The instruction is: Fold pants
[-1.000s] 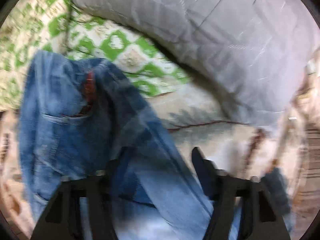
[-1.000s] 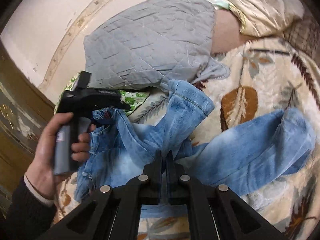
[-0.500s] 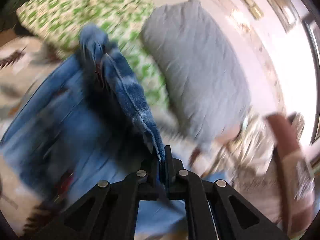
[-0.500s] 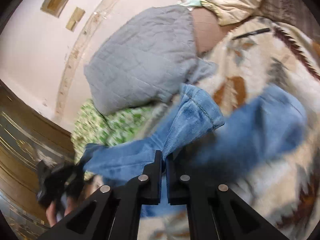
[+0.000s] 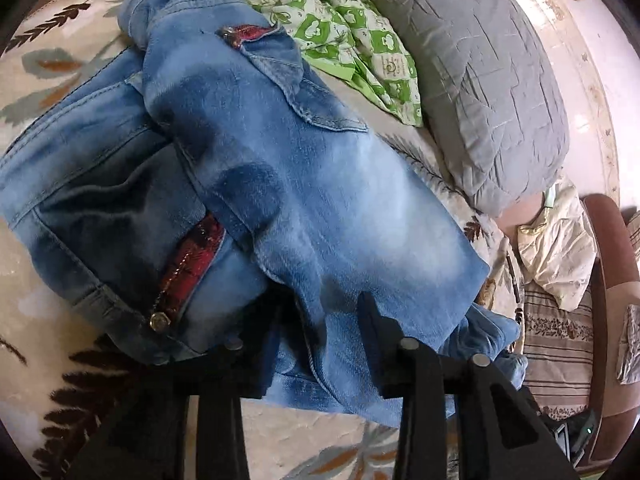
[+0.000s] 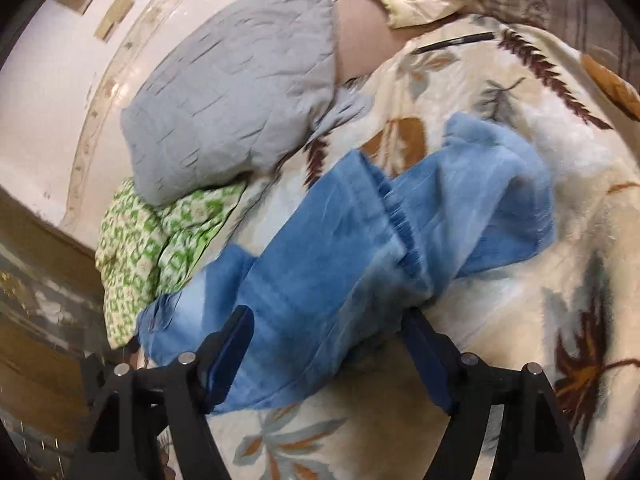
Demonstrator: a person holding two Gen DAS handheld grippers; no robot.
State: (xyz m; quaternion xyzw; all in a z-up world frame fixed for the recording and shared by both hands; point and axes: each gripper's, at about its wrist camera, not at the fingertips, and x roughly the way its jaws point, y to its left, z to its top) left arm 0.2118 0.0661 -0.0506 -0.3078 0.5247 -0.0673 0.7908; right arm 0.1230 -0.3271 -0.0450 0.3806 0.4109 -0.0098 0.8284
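Note:
Blue denim pants (image 5: 288, 184) lie bunched on a leaf-patterned blanket (image 5: 52, 68), waistband and red plaid lining toward the left, one leg folded over the seat. My left gripper (image 5: 320, 320) is open, its jaws on either side of a fold of denim at the pile's near edge. In the right wrist view the pants (image 6: 360, 248) stretch from lower left to right, a hem lying across the middle. My right gripper (image 6: 328, 344) is open wide over the near edge of a leg, holding nothing.
A grey quilted pillow (image 5: 488, 80) and a green-and-white patterned cloth (image 5: 360, 32) lie behind the pants. A cream pillow (image 5: 556, 256) and a brown armchair (image 5: 608, 280) are at the right. A wooden headboard (image 6: 44, 280) stands at the left of the right wrist view.
Both grippers were shut on denim half a second ago and are now open. The pants have dropped onto the blanket with a leg laid over the seat.

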